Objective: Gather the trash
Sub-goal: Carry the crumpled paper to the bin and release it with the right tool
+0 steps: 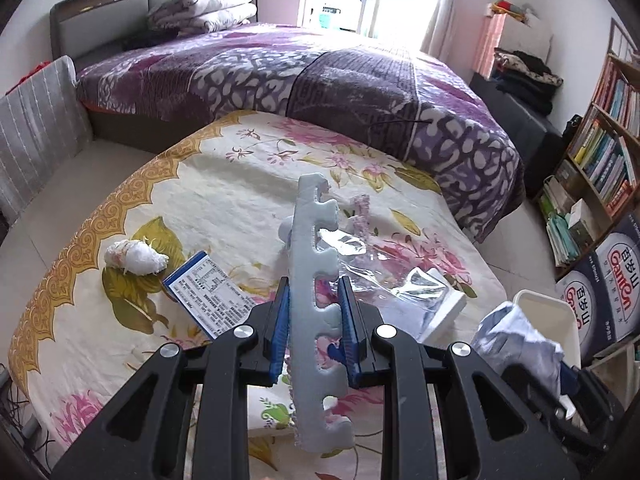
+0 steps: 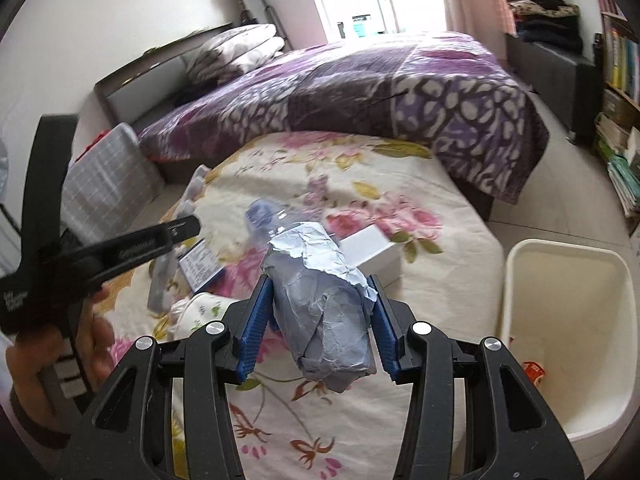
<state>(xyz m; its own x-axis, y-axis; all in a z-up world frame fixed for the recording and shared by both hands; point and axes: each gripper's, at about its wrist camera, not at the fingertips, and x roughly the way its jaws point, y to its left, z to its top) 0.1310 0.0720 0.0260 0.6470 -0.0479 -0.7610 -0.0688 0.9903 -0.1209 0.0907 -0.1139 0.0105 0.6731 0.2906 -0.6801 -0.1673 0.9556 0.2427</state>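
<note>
Holding two bits of trash at once, both tools are full. The long grey foam strip with round notches (image 1: 316,280) sits clamped between the blue pads of the left tool (image 1: 314,332). It looks very light and soft, so I think it will bend and wobble if it is swung fast. The grip is near its middle, which seems a good place, since both ends stick out about the same. Its long side points straight ahead, away from the tool, with the notches facing right.

The crumpled pale blue paper wad (image 2: 324,300) is squeezed between the pads of the right tool (image 2: 320,328). It looks light and squashy, and it should not break. It could slip out if the squeeze gets loose. Its long side leans up and away, a bit to the left.

Both pieces hang in the air above the flowery cream bedsheet (image 1: 192,184). More trash lies on that sheet: a white tissue ball (image 1: 136,258), a blue and white printed box (image 1: 208,296), a clear plastic wrapper (image 1: 360,276) and a flat white box (image 2: 370,250). The white plastic bin (image 2: 568,320) stands on the floor to the right, beside the bed, with a small orange scrap (image 2: 534,372) inside.
</note>
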